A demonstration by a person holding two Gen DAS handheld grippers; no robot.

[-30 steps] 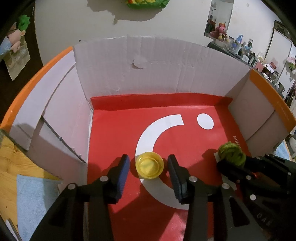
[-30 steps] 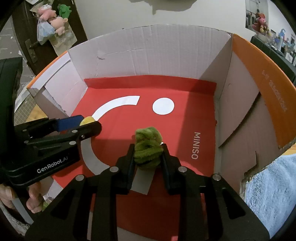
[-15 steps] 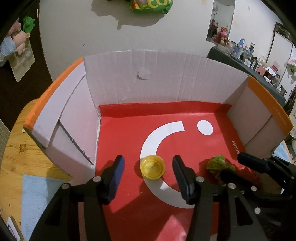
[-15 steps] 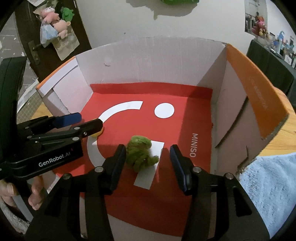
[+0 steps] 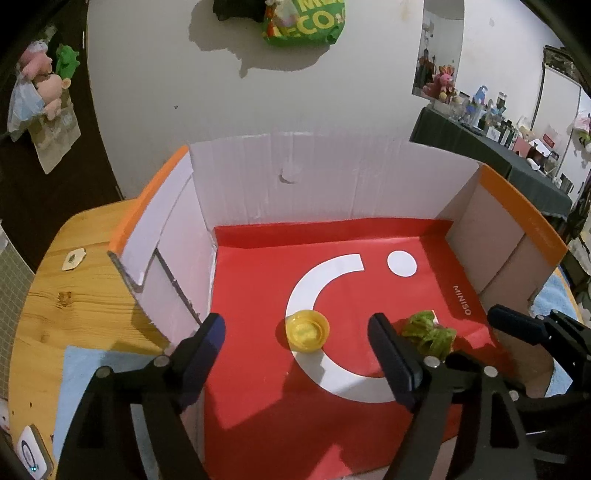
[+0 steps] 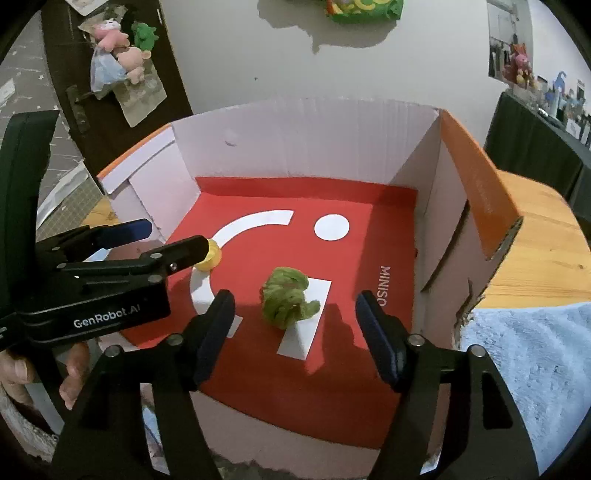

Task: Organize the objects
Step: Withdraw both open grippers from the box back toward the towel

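Note:
A cardboard box (image 5: 332, 177) with a red floor stands on a wooden table; it also shows in the right wrist view (image 6: 306, 147). A small yellow cup (image 5: 306, 329) rests on the red floor, partly hidden in the right wrist view (image 6: 211, 258). A green fuzzy bundle (image 6: 286, 297) lies to its right, also in the left wrist view (image 5: 430, 332). My left gripper (image 5: 295, 354) is open and empty, above and short of the cup. My right gripper (image 6: 295, 325) is open and empty, above and short of the bundle.
The box walls have orange top edges (image 6: 476, 184). A light blue towel (image 6: 528, 369) lies right of the box, another blue cloth (image 5: 92, 373) left of it. The wooden table (image 5: 74, 266) extends left. A green bag (image 5: 303, 22) hangs on the wall.
My right gripper opened and let the green bundle go onto the box floor. Both grippers opened wider and pulled back and up from the box.

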